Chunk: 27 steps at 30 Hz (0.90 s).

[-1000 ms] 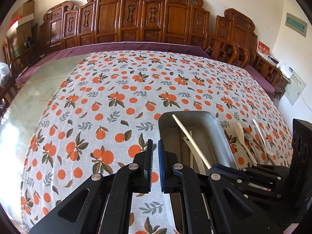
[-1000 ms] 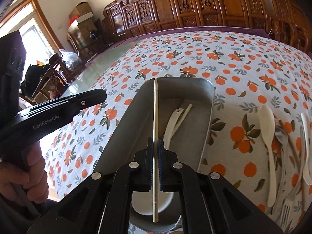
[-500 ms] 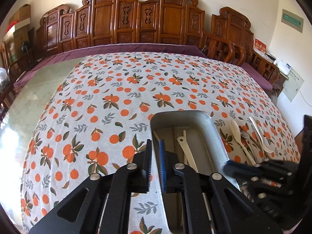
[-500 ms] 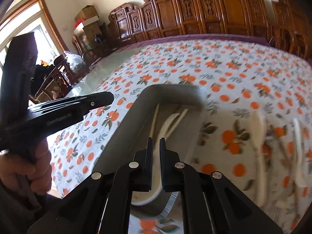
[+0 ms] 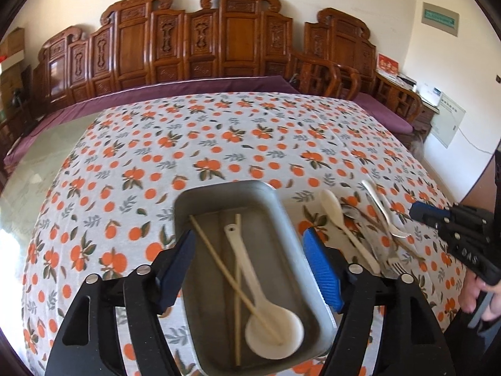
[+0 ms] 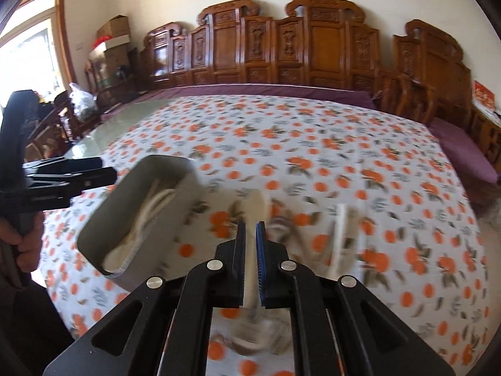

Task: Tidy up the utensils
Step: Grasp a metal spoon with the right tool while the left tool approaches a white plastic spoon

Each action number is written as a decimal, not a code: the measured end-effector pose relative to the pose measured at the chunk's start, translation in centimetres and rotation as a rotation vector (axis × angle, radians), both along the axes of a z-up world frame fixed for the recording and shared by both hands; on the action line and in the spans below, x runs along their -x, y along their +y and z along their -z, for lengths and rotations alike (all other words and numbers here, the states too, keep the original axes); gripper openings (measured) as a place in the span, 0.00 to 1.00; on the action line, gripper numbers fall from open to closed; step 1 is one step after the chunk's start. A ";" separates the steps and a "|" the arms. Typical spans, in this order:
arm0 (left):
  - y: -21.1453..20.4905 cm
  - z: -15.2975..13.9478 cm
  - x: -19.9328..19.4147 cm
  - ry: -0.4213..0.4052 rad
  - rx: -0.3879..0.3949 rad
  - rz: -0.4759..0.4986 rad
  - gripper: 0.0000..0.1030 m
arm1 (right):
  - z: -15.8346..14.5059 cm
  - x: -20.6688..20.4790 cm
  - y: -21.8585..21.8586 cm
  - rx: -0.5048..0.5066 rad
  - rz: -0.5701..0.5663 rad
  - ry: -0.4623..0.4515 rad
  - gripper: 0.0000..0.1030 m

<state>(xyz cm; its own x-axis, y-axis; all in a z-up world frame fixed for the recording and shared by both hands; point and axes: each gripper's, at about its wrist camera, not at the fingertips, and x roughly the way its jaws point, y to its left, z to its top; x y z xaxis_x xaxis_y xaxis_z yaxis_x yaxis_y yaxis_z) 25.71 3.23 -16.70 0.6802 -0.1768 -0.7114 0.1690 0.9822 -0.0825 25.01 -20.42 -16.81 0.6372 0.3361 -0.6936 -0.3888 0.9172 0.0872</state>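
A grey metal tray (image 5: 283, 216) lies on the orange-print tablecloth and holds a white ladle-like spoon (image 5: 263, 294) and two wooden chopsticks (image 5: 219, 260). My left gripper (image 5: 249, 250) is open, its jaws on either side of the tray. The tray (image 6: 125, 206) also shows at the left in the blurred right wrist view. My right gripper (image 6: 249, 232) is nearly shut and empty, above a white spoon (image 6: 255, 210) lying on the cloth. The right gripper also shows at the right edge of the left wrist view (image 5: 421, 213).
Right of the tray lie a white spoon (image 5: 336, 216), a second white spoon (image 5: 377, 200), a metal fork (image 5: 394, 266) and a chopstick. Carved wooden chairs (image 5: 219, 40) line the table's far side. Bare glass tabletop (image 5: 40, 156) lies to the left.
My right gripper let the chopstick fall into the tray, then swung right over the loose utensils. My left gripper opened wide and moved over the tray.
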 end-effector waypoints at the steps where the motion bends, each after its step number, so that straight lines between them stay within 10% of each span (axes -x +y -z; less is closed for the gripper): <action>1: -0.3 0.0 0.0 0.000 -0.001 0.005 0.67 | 0.2 0.0 -0.6 0.002 0.014 0.000 0.09; 27: -6.0 0.7 0.6 0.014 -0.018 0.086 0.68 | 7.4 -4.7 2.4 0.061 -0.037 0.122 0.17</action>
<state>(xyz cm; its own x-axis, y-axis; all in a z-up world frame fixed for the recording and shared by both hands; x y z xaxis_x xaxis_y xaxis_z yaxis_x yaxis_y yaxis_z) 25.11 -2.79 -17.42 0.6531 -0.2214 -0.7242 0.2516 0.9654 -0.0683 29.74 -18.00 -24.23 0.5347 0.3128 -0.7851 -0.4123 0.9075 0.0808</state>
